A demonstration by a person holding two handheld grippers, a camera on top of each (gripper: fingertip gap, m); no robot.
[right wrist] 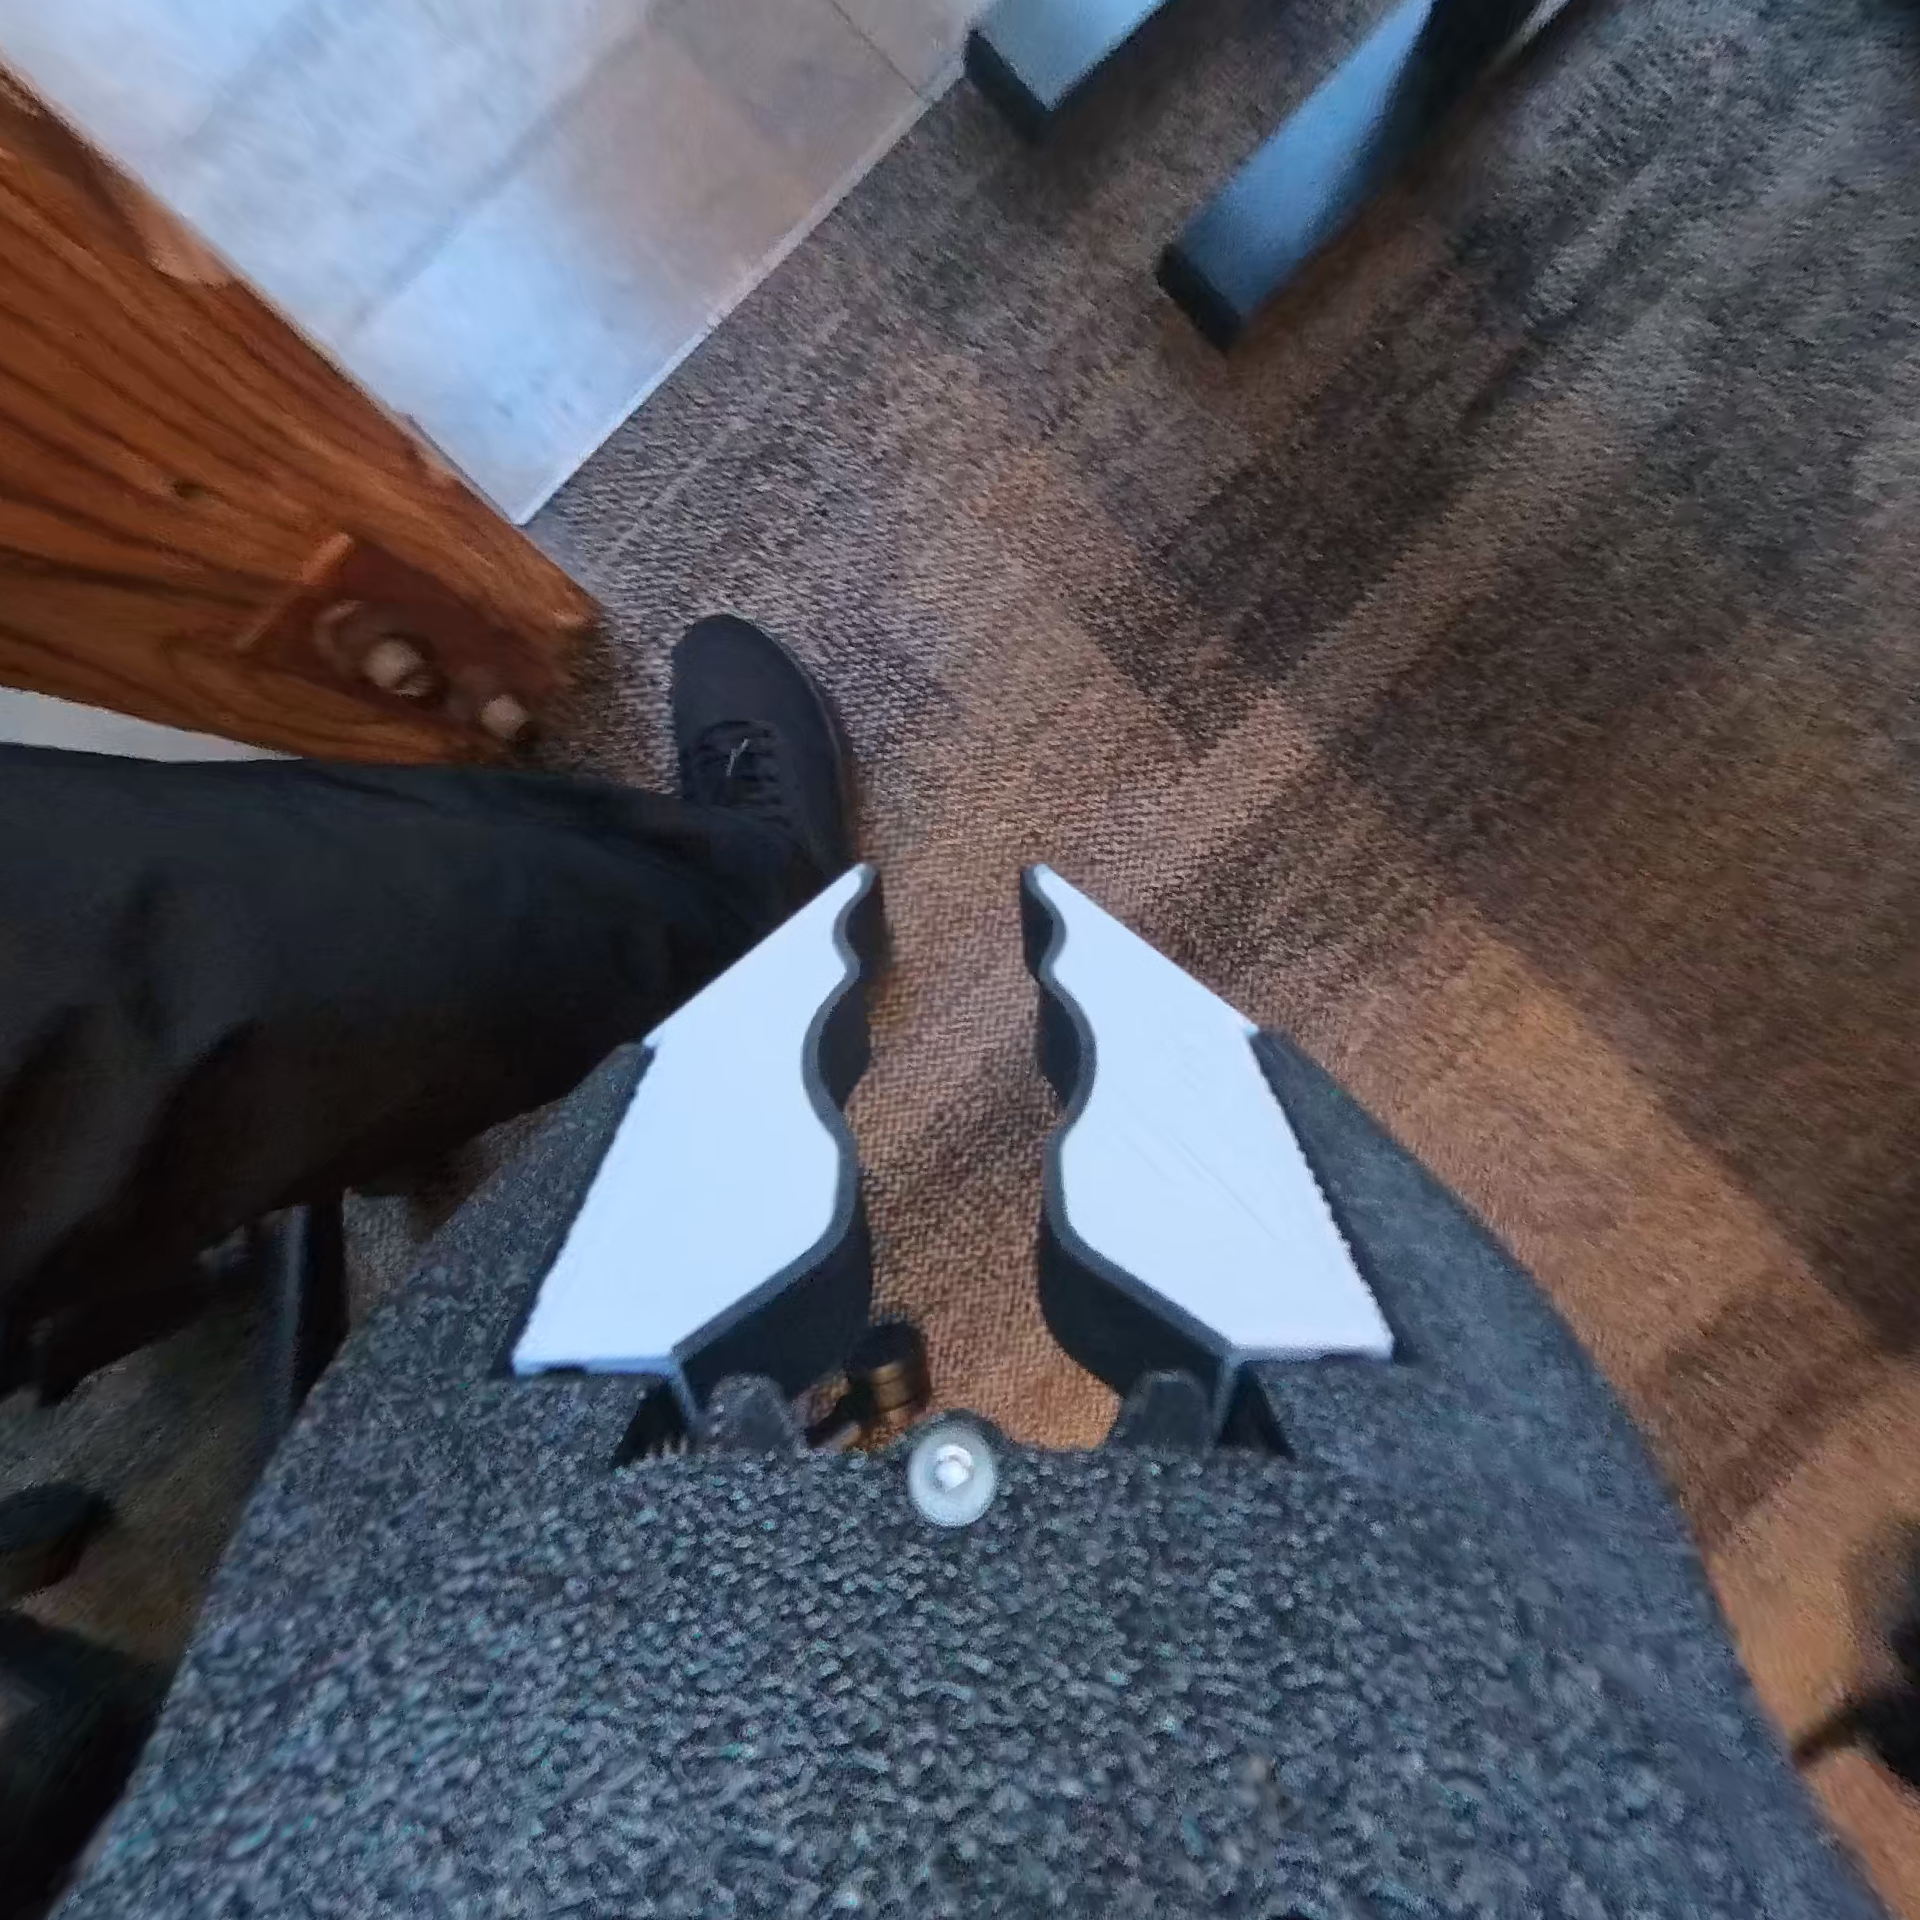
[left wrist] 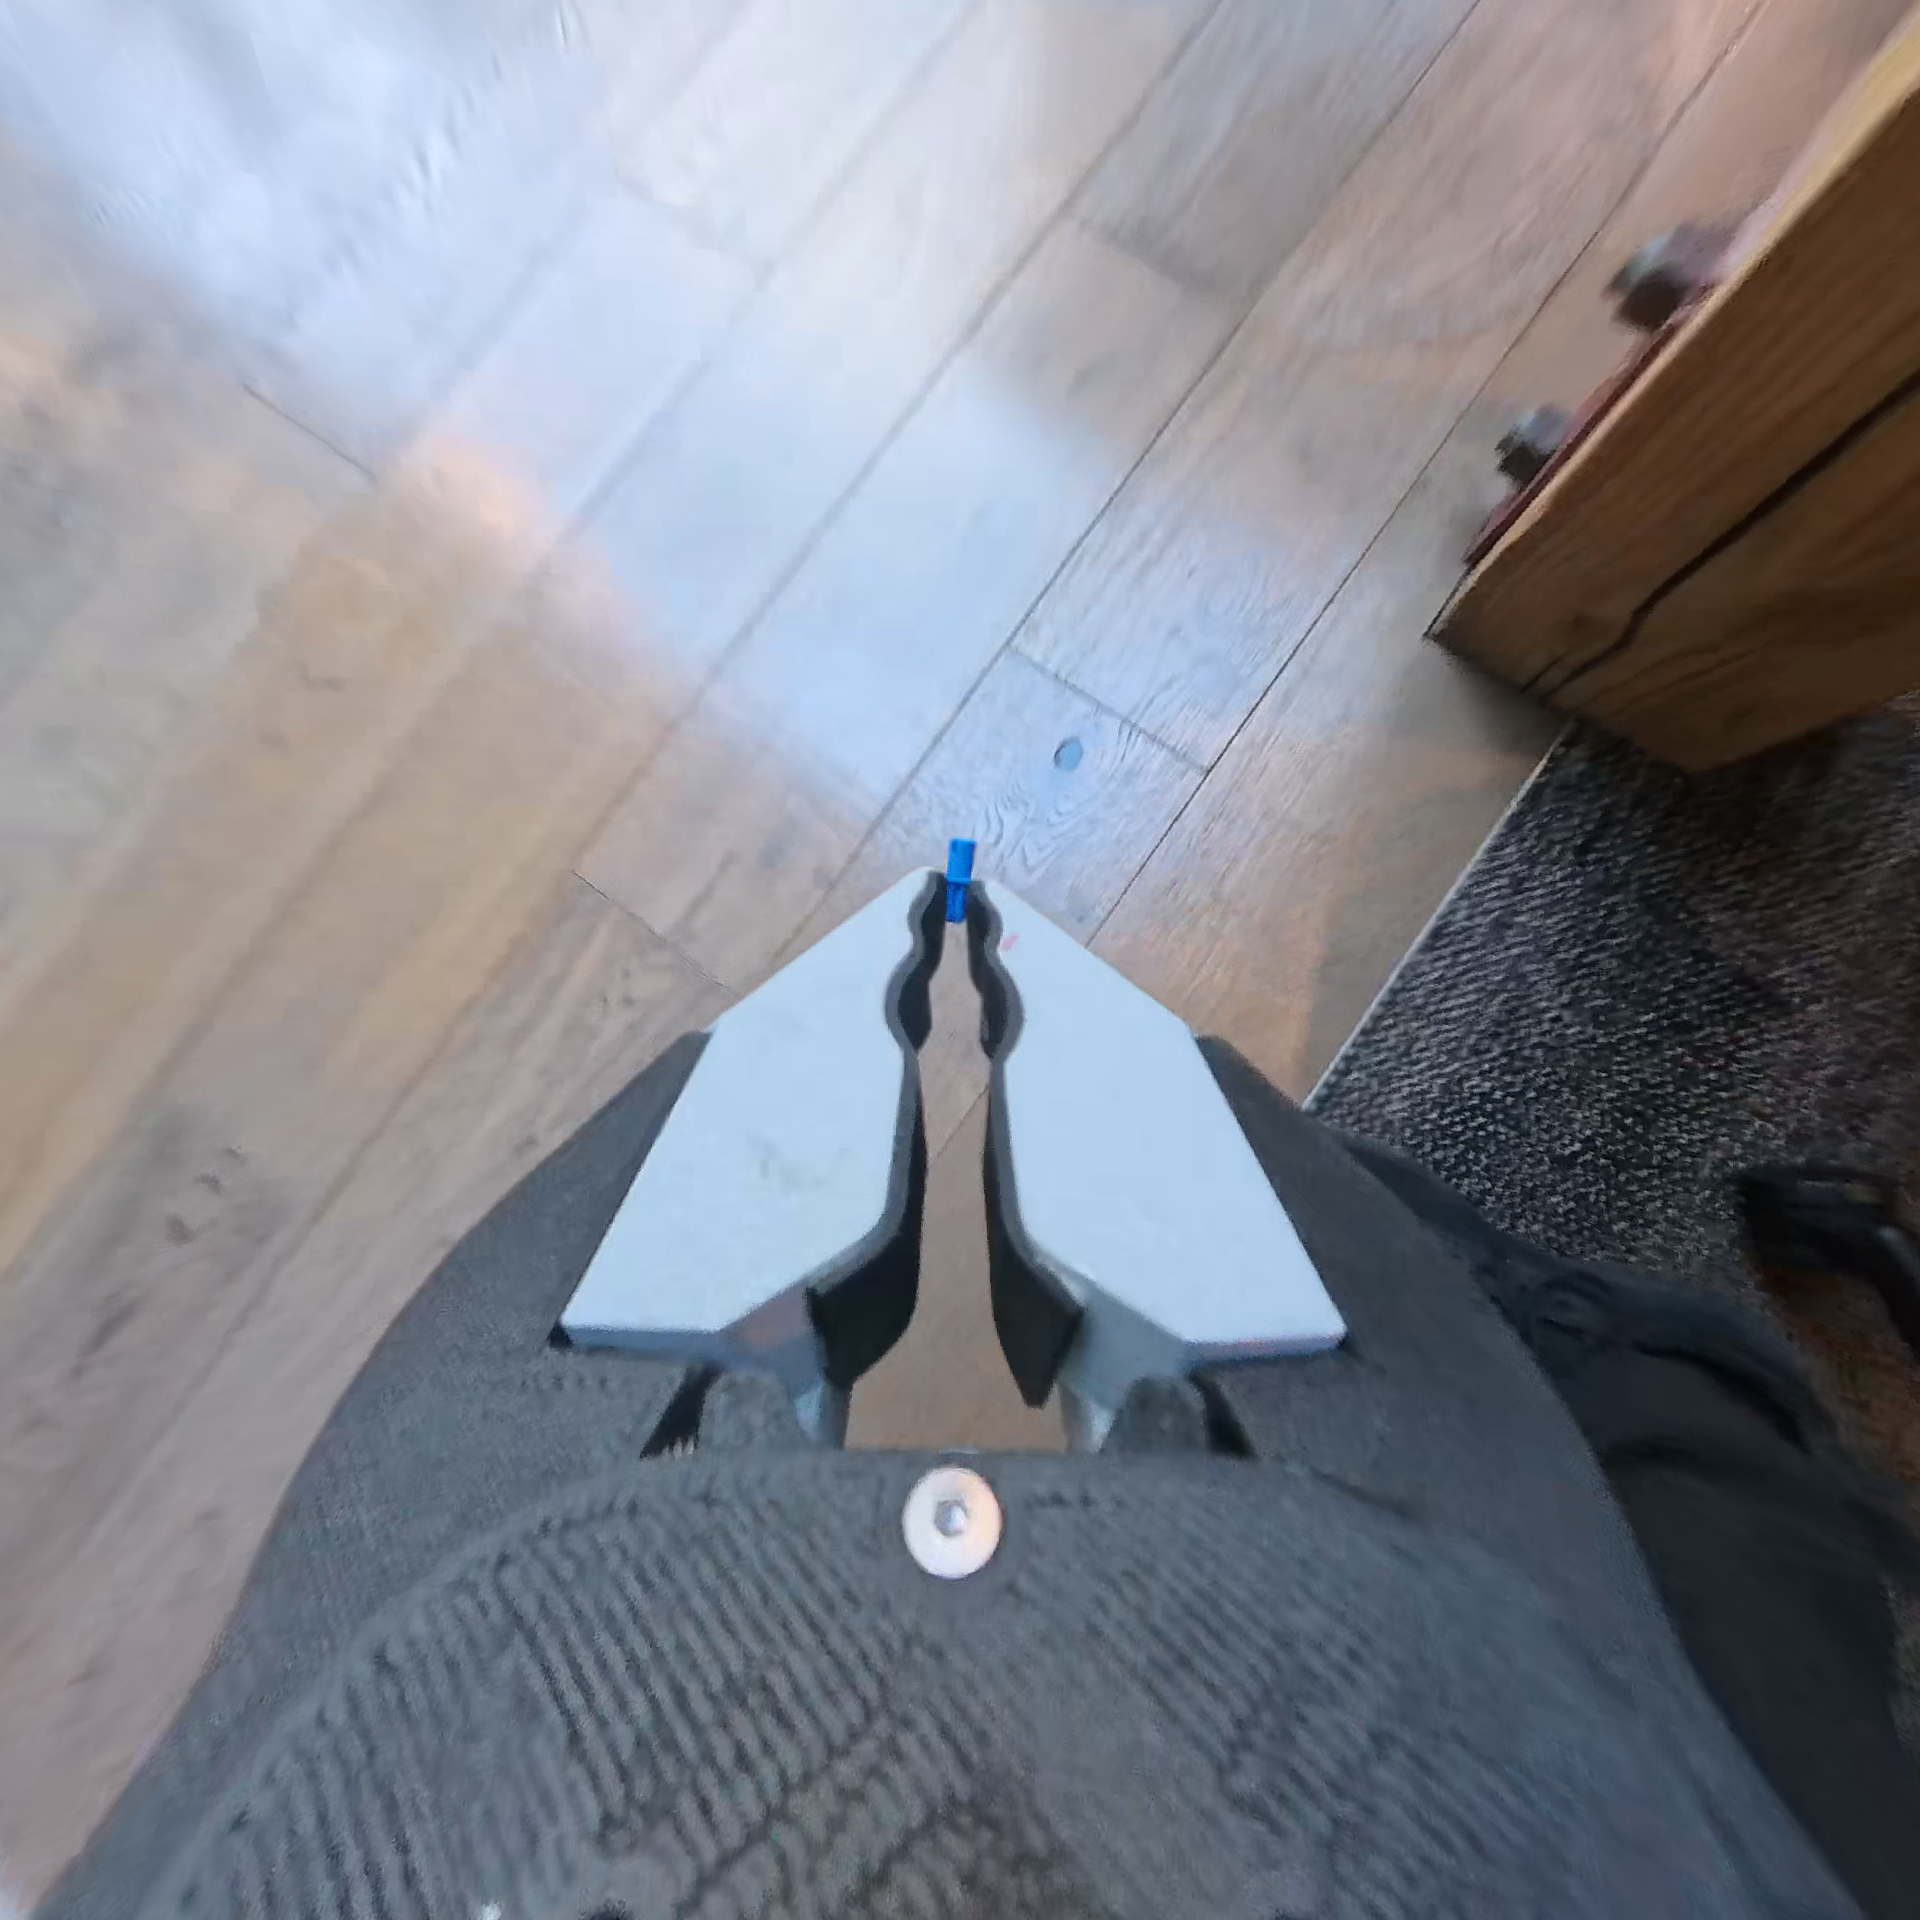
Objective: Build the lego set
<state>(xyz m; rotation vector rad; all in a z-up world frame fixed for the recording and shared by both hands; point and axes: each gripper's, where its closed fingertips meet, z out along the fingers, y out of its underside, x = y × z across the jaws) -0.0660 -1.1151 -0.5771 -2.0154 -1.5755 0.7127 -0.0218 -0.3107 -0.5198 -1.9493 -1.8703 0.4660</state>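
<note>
Blue lego pin (left wrist: 957, 881), half hidden, sat pinched in the left hand-held gripper (left wrist: 957, 896); the right hand-held gripper (right wrist: 951, 883) gaped empty over blurred carpet (right wrist: 1351, 727).

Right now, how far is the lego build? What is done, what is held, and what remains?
Done: nothing built shows in either view. In hand: the left gripper is shut on a small blue lego pin, held at the fingertips above the wooden floor. The right gripper is open and empty over the carpet, near a black shoe. Left: apparently the whole assembly; no model or other pieces are visible.
</note>
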